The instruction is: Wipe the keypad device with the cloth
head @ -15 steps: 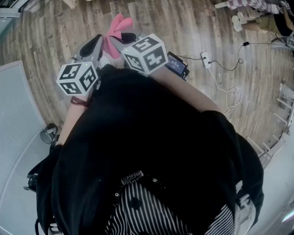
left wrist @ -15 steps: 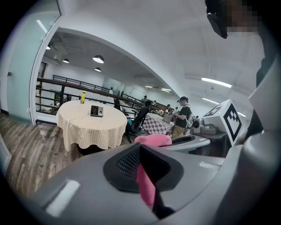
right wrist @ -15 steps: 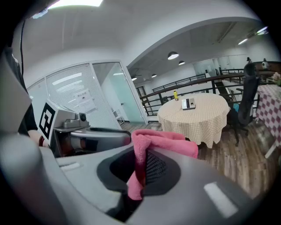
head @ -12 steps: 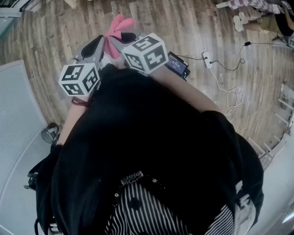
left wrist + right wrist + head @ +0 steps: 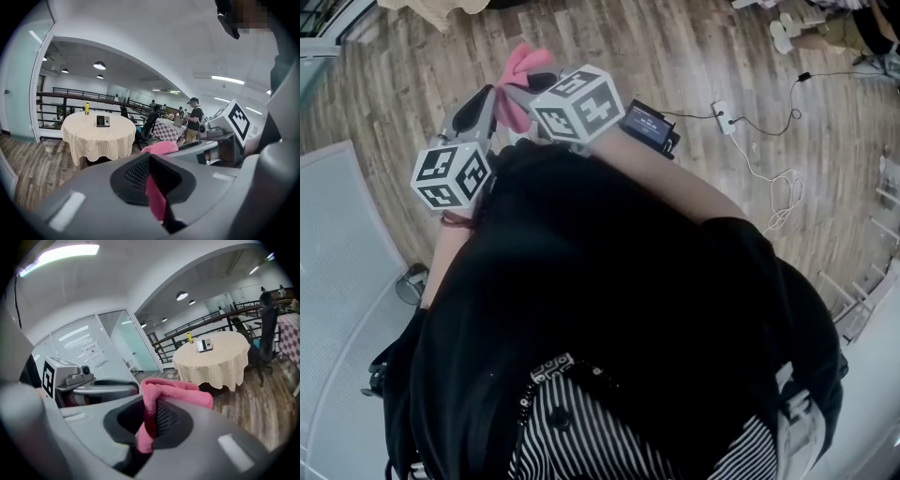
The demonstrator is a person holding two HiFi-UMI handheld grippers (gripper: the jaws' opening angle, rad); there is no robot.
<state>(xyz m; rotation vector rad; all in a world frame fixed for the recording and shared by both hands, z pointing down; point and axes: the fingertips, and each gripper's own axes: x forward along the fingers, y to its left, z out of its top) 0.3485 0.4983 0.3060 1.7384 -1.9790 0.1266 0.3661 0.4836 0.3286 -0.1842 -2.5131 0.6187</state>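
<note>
The left gripper is clamping its jaws on a strip of the pink cloth, which is hanging down between them. The right gripper is biting on the same cloth, its jaws pressing on a fold while the rest is bunching up over the top of them. In the head view the two grippers are pointing forward side by side in front of the person's black shirt, close together, with the cloth sticking up where their tips are meeting, above the wooden floor.

The keypad is lying well apart from both grippers, near the middle of a round table that is wearing a checked cover. A yellow bottle is standing upright near the table's far edge, beside the keypad but not touching it. Nothing is touching the keypad.

Beyond the table a person in a cap is standing by another checked table. On the floor to the person's right a white power strip is lying with a white cable trailing from it.
</note>
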